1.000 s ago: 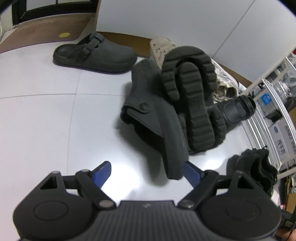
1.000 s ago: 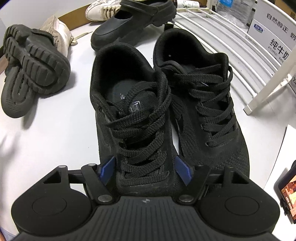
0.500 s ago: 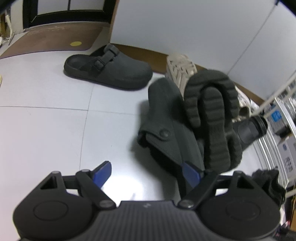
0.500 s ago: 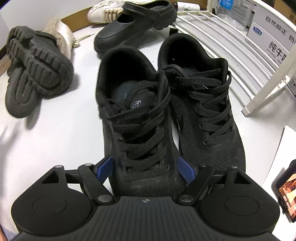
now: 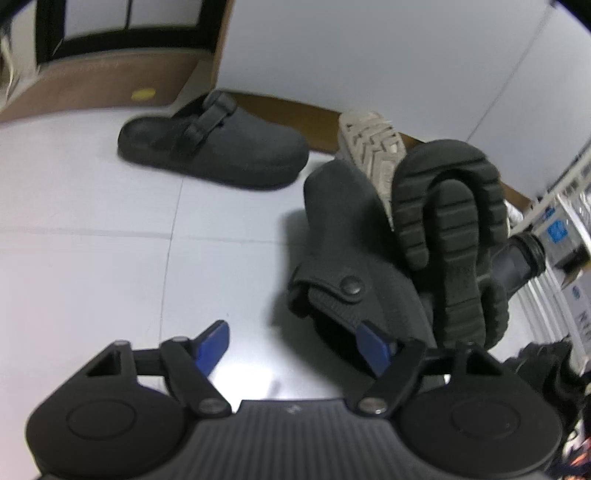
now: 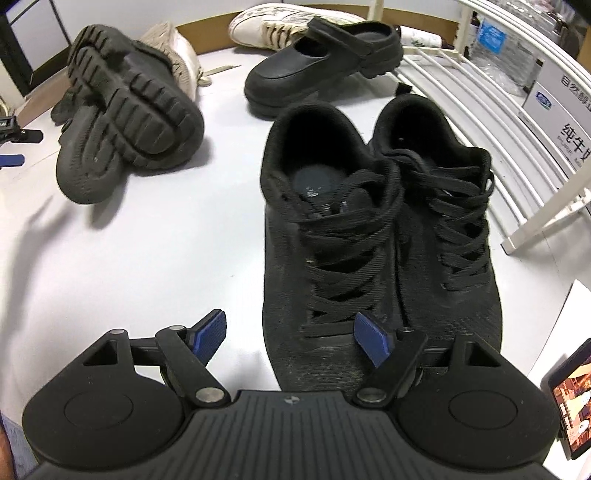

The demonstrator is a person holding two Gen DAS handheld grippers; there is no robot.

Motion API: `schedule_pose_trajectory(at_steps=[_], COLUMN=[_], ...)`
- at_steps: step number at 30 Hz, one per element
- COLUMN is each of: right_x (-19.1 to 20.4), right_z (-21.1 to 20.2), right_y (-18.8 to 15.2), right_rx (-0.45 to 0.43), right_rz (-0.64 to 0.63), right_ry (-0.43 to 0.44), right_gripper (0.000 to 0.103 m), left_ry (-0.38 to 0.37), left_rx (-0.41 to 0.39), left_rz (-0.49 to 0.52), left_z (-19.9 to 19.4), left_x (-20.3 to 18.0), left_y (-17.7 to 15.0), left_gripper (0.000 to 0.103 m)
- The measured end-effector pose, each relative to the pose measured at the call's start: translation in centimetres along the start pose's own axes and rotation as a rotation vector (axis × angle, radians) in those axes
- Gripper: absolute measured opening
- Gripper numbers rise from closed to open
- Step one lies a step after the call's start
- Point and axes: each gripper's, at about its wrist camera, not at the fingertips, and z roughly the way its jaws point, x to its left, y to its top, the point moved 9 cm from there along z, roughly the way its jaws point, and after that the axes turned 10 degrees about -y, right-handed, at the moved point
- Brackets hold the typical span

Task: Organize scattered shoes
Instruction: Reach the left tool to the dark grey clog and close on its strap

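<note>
In the left wrist view a dark grey clog (image 5: 351, 258) lies tipped on its side, and a lug-soled clog (image 5: 450, 236) rests sole-up against it. My left gripper (image 5: 293, 347) hovers just left of the tipped clog's heel. Its jaws are closing with only bare floor between them, and the right pad (image 5: 373, 347) sits at the clog's edge. A matching grey clog (image 5: 212, 147) stands upright further back. In the right wrist view a pair of black laced sneakers (image 6: 332, 258) stands side by side. My right gripper (image 6: 291, 338) is open, with its right pad over the left sneaker's toe.
A beige shoe (image 5: 373, 147) lies sole-out behind the tipped clogs. A black strapped clog (image 6: 321, 62) and a white patterned sneaker (image 6: 288, 18) sit at the back. A white wire rack (image 6: 480, 92) runs along the right. A phone (image 6: 569, 398) lies at the lower right.
My left gripper moved in toward the tipped clog and its jaws narrowed. My right gripper, which had straddled the left sneaker's toe, drew back, shifted left and opened a little.
</note>
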Motion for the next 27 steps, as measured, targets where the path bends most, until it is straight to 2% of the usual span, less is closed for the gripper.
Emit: schedule_pose_trajectory(at_steps=[2,4,10,14,18,21,23,27], right_x=[0.2,0.3,0.3,0.3,0.2,0.1,0.1,0.1], right_z=[0.0,0.0,0.0,0.0,-0.1,-0.1,-0.2,-0.2], right_y=[-0.1,-0.2,-0.5,-0.6,-0.5,-0.5,-0.5,-0.5], right_rx=[0.001,0.001,0.001,0.0,-0.003,-0.004,-0.006,-0.006], right_rz=[-0.004,-0.007,-0.001,-0.003,0.005,0.007,0.007,0.014], right_ry=[0.0,0.001,0.001,0.007,0.012,0.015,0.017,0.023], right_gripper=[0.081,0.081,0.081,0.081,0.081,0.081,0.081,0.081], left_ry=[-0.046,-0.098,-0.125,-0.156,-0.148,-0.16,-0.173,-0.215], left_rx=[0.008,0.017,-0.002,-0.059,-0.059,-0.045,-0.05,-0.061], left_rz=[-0.042,-0.096,-0.122,-0.153,-0.162,-0.192,-0.186,-0.24], left_z=[0.5,1.2,1.8,0.8,1.0,1.8,2.4,3.4], left_x=[0.1,0.1,-0.7,-0.9,-0.9,-1.1,-1.4,-1.3], left_y=[-0.2,-0.4,-0.5,0.1,0.4,0.2,0.0,0.0], left_gripper=[0.038,0.033,0.033,0.033,0.033,0.04,0.048,0.051])
